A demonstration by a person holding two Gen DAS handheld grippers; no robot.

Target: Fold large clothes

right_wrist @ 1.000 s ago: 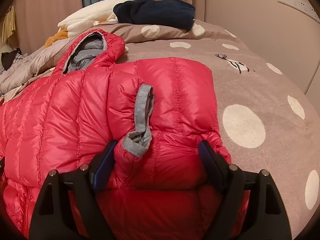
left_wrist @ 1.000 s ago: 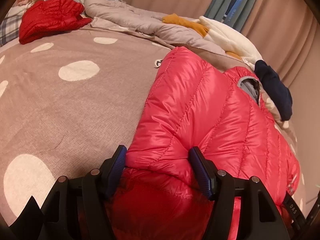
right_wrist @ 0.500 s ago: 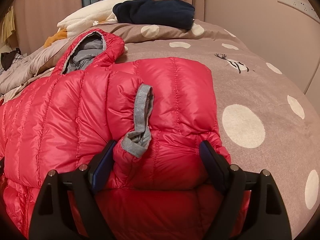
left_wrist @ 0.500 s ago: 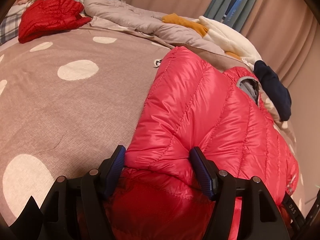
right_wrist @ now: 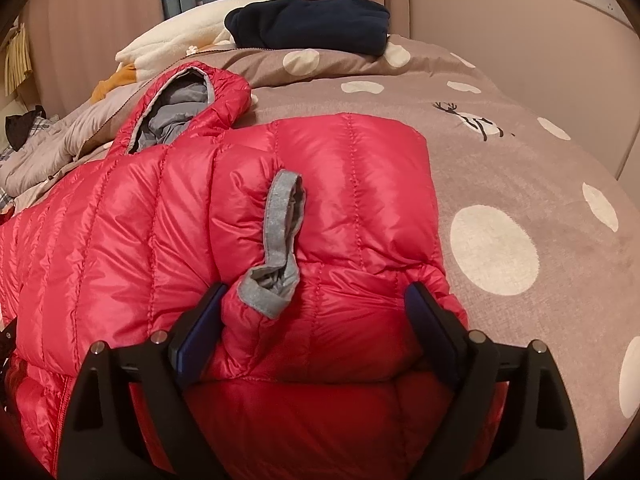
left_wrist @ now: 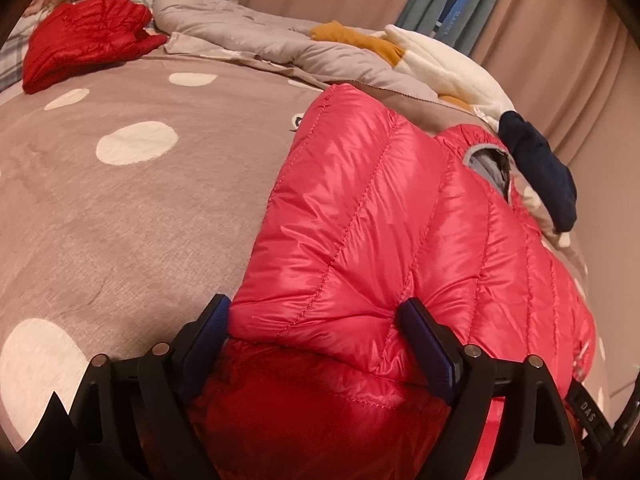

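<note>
A shiny red quilted down jacket (left_wrist: 380, 216) with a grey-lined hood (right_wrist: 176, 108) lies on the bed, its sleeves folded in over the body. It also shows in the right wrist view (right_wrist: 160, 220), where a grey sleeve cuff (right_wrist: 280, 240) lies on top. My left gripper (left_wrist: 320, 344) stands open with its jaws wide on either side of the jacket's left lower edge. My right gripper (right_wrist: 316, 332) stands open the same way around the right lower edge, just below the cuff. The fabric bulges between the jaws of both.
The bed has a brown cover with white dots (left_wrist: 120, 184). A second red jacket (left_wrist: 84, 40) lies at the far left. A grey duvet (left_wrist: 256, 36), white and mustard clothes (left_wrist: 432, 60) and a navy garment (right_wrist: 312, 24) lie at the head. Curtains and wall stand behind.
Almost nothing has moved. Both grippers stay open around the jacket's lower edge; the left view has shifted very slightly.
</note>
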